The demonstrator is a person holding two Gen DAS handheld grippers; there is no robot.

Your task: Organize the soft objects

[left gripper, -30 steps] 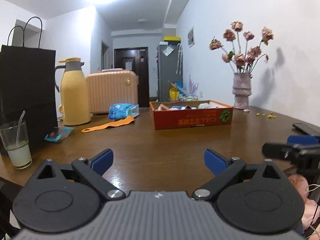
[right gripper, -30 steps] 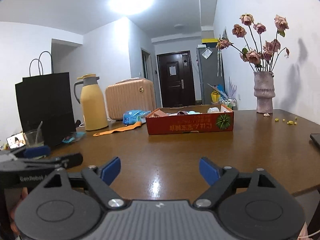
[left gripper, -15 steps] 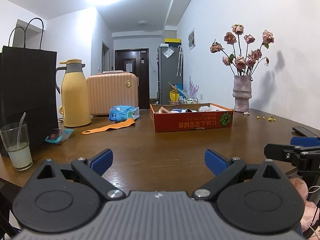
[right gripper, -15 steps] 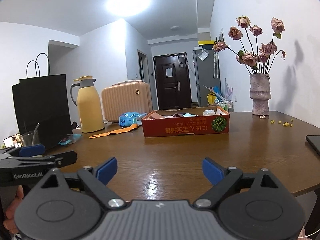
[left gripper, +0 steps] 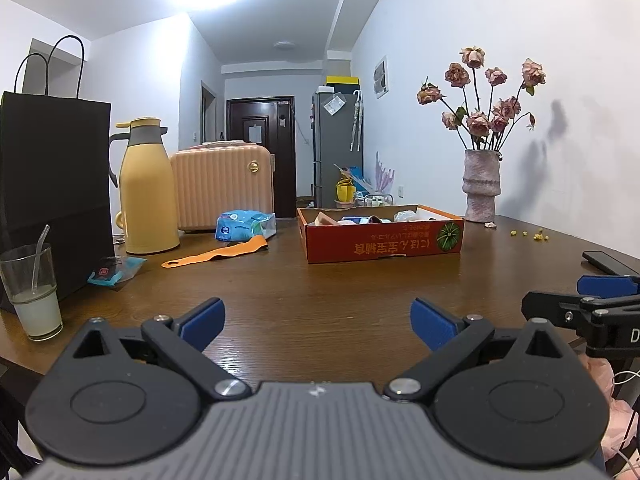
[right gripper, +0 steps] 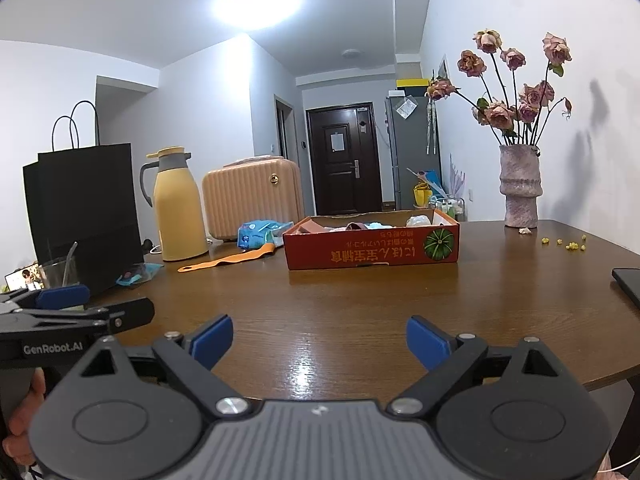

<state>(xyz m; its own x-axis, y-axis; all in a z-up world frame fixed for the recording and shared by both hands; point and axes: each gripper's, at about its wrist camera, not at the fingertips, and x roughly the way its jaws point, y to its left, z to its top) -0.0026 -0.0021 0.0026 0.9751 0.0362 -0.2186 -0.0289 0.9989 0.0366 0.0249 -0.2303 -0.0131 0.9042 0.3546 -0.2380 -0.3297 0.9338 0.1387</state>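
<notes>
Glossy wooden table (right gripper: 360, 320), boxy red cardboard tray (right gripper: 372, 250), perhaps crumpled cloths inside.

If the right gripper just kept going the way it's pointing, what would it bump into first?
Probably the bare wooden table, since the right gripper tilts slightly down; if it cleared that, the red cardboard box. Depth is unclear.

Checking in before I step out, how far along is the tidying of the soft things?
Some items already sit in the red box. Nothing is in hand: left gripper and right gripper are open and empty. Blue packet and orange strap are still on the table.
</notes>
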